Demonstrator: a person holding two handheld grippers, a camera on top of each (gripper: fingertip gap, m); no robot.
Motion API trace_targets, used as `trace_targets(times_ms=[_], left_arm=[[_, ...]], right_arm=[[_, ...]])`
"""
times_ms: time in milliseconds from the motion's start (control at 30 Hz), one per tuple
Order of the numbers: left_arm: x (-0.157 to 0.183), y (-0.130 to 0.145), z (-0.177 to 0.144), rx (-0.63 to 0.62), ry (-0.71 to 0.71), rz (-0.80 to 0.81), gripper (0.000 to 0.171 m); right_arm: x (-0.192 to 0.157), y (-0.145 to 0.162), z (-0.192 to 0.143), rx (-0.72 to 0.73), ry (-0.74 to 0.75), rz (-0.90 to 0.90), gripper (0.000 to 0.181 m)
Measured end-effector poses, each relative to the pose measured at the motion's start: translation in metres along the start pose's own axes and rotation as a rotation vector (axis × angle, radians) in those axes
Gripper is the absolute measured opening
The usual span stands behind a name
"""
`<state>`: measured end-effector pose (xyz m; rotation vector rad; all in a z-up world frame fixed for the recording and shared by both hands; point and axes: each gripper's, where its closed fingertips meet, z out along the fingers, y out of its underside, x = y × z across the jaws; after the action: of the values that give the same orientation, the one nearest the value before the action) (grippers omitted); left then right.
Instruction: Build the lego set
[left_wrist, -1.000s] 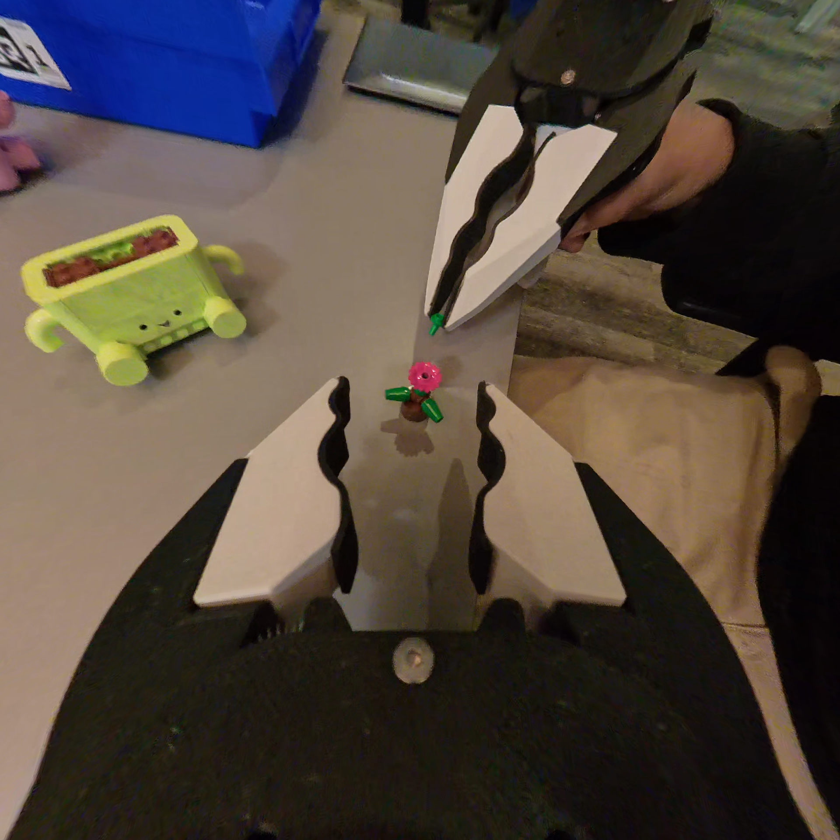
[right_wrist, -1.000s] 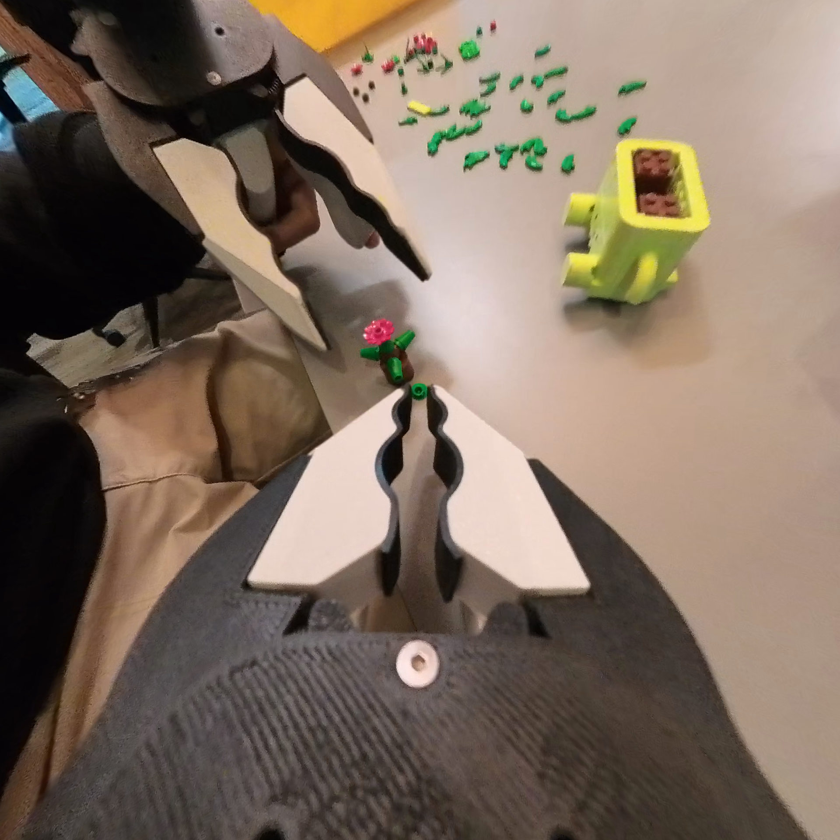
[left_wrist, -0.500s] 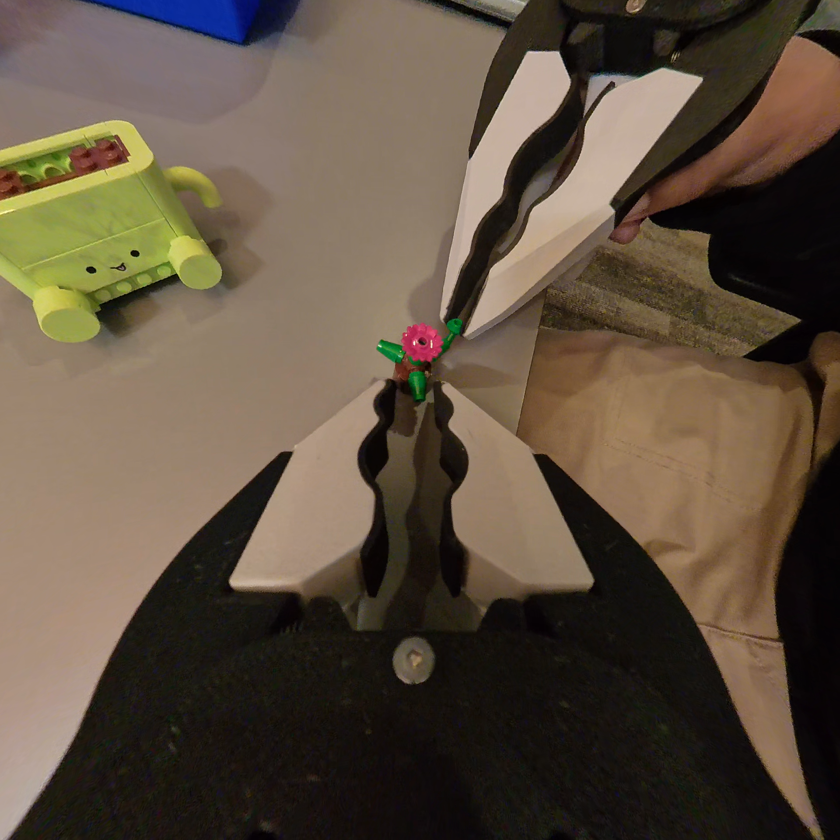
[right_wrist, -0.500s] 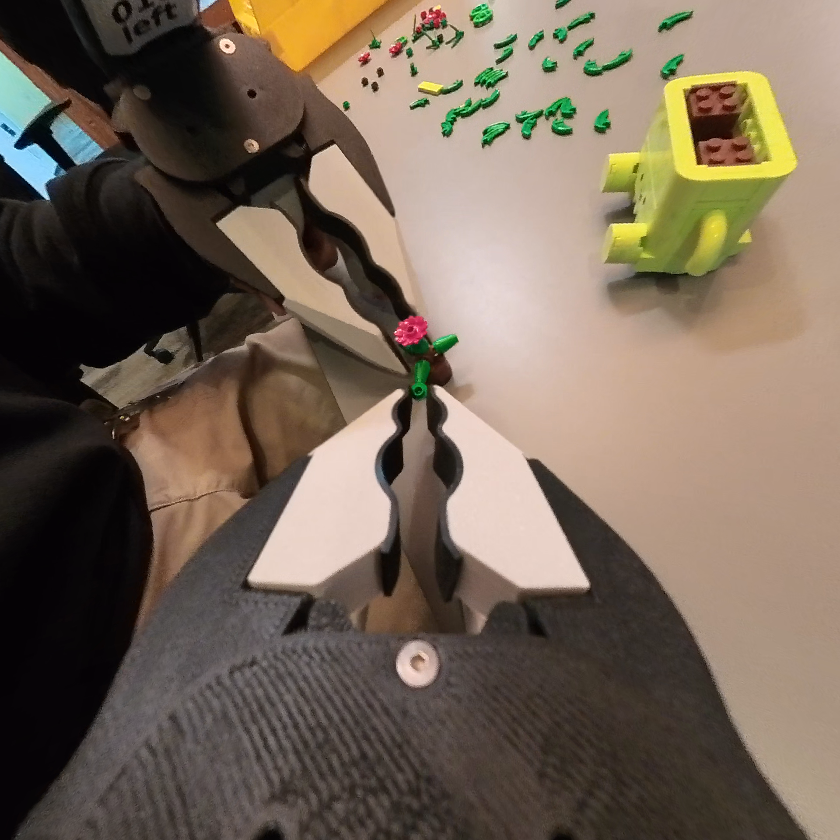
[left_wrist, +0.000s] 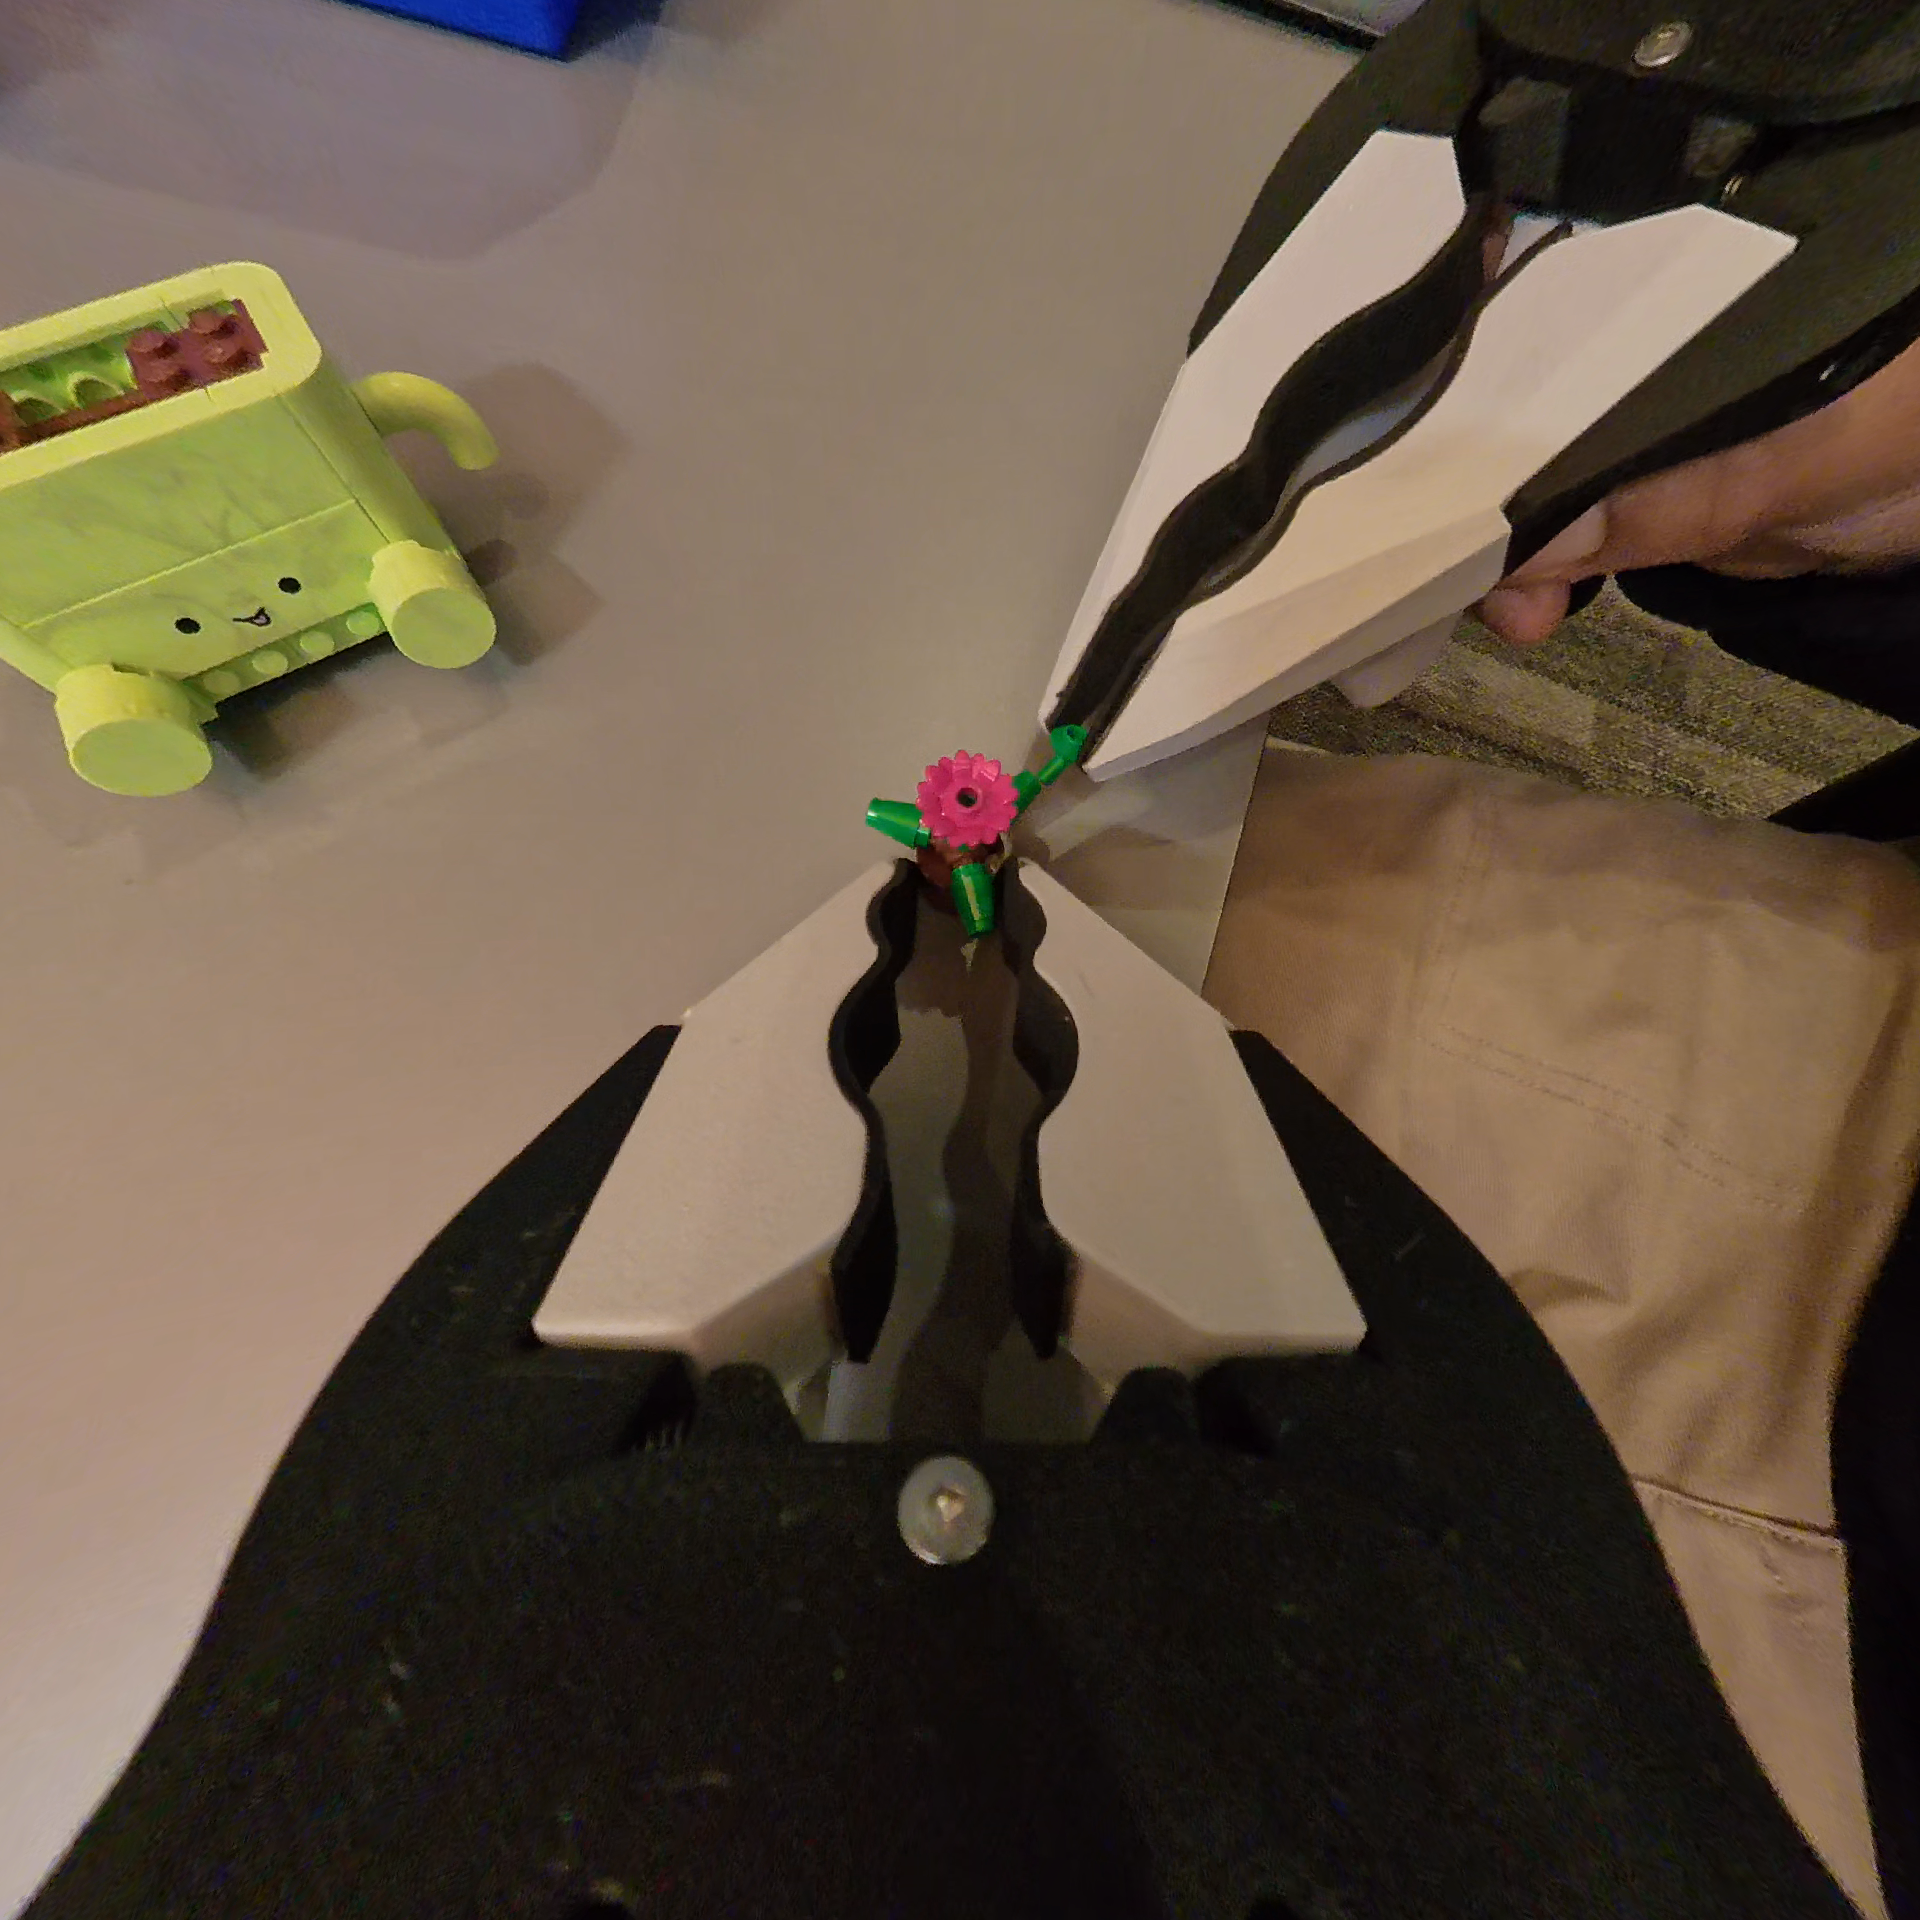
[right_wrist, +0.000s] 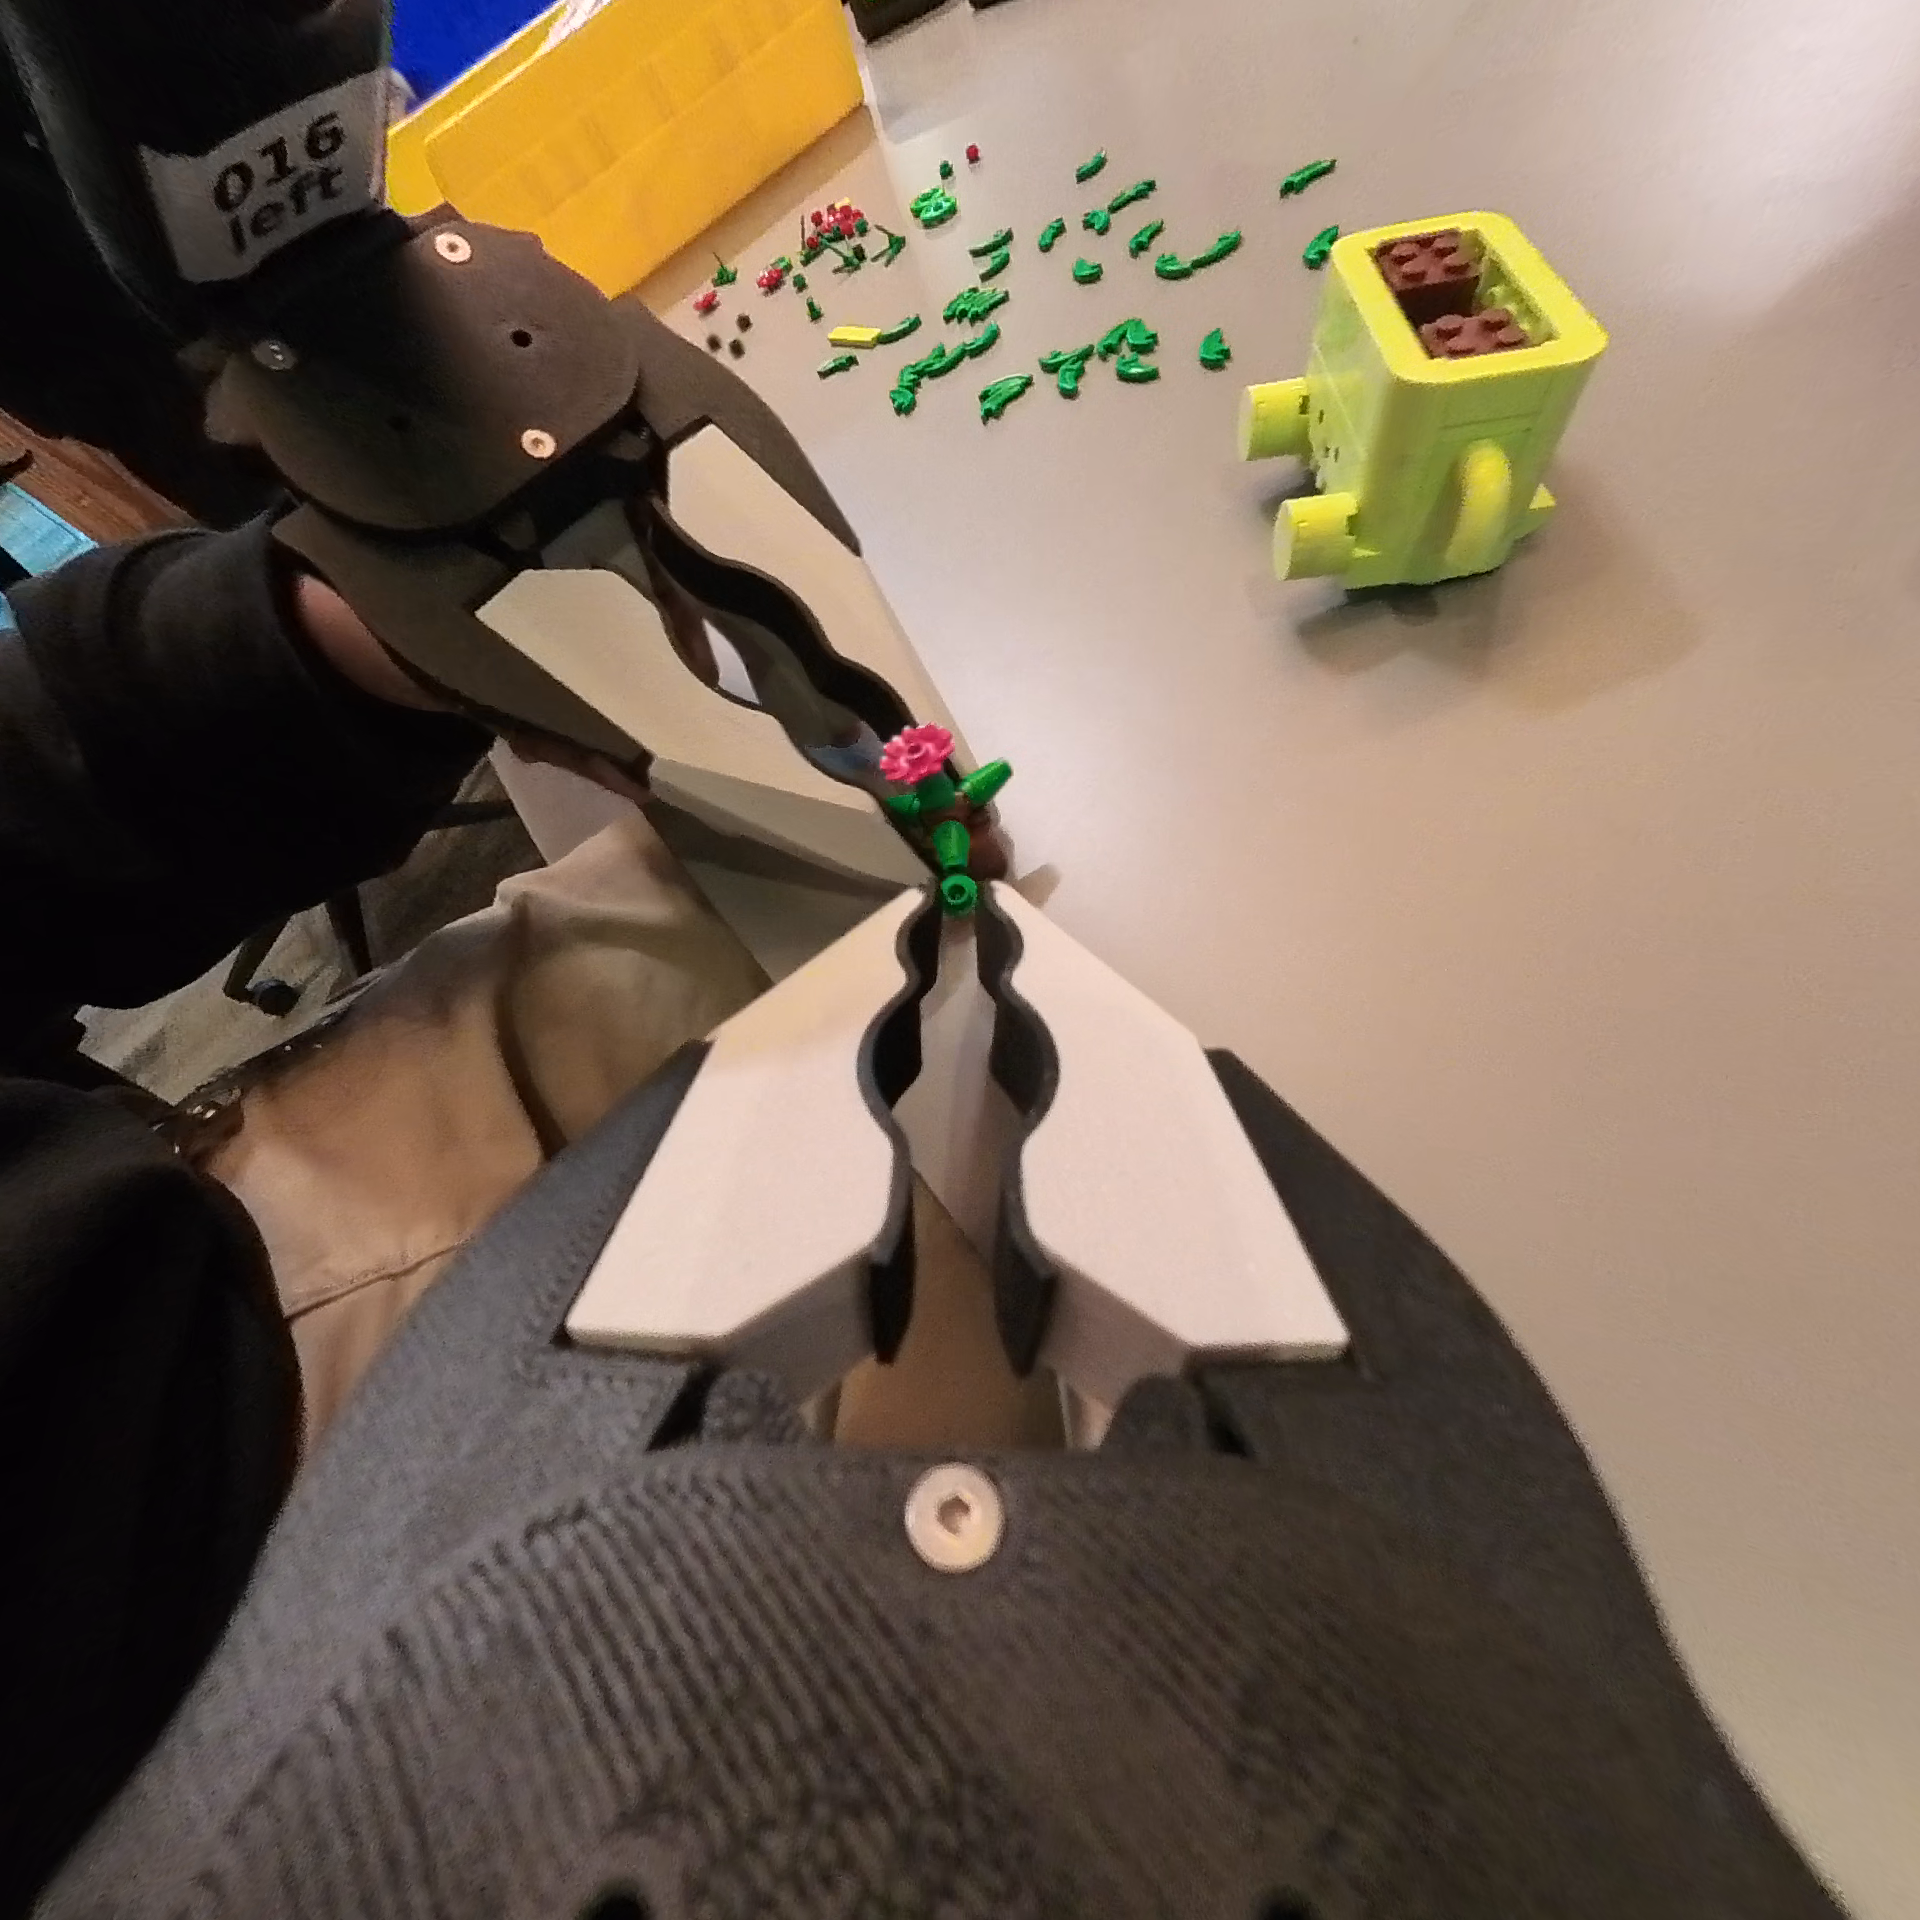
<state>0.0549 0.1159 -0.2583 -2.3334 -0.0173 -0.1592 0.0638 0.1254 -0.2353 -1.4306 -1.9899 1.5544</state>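
Between the tips of the left tongs (left_wrist: 961, 883) sits a small flower sprig (left_wrist: 961, 821), its brown base pinched there just above the table (left_wrist: 727, 416) edge. The right tongs (right_wrist: 961, 899) are pressed together on a tiny green leaf piece (right_wrist: 957, 894), whose far end meets the sprig's stem (whether it has clicked home I cannot quite tell, the joint being small and partly hidden). The sprig stands roughly upright, long axis vertical, pink bloom (left_wrist: 966, 798) facing up and two green cones splaying sideways; the leaf piece lies along the right tongs' own line, pointing away from them into the stem.

Well off to the left of the left tongs, the lime-green planter (left_wrist: 208, 540) is built, with feet, arms and a face, and brown studs showing bare in its top. Beyond the right tongs, past the planter, a scatter of loose green leaves (right_wrist: 1039, 343) and red bits waits near a yellow bin (right_wrist: 644, 135). So I judge the body done and nearly all the planting left.
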Motion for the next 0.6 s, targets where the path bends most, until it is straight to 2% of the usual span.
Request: trace_targets(times_ms=[333,600], left_arm=[[0.003,-0.005,-0.005,0.051,0.126,-0.142,0.016],[0.013,-0.014,-0.01,0.125,0.282,-0.27,0.016]], right_arm=[[0.0,-0.008,-0.002,0.067,-0.008,-0.002,0.004],[-0.002,-0.017,-0.006,0.103,-0.007,-0.021,0.004]])
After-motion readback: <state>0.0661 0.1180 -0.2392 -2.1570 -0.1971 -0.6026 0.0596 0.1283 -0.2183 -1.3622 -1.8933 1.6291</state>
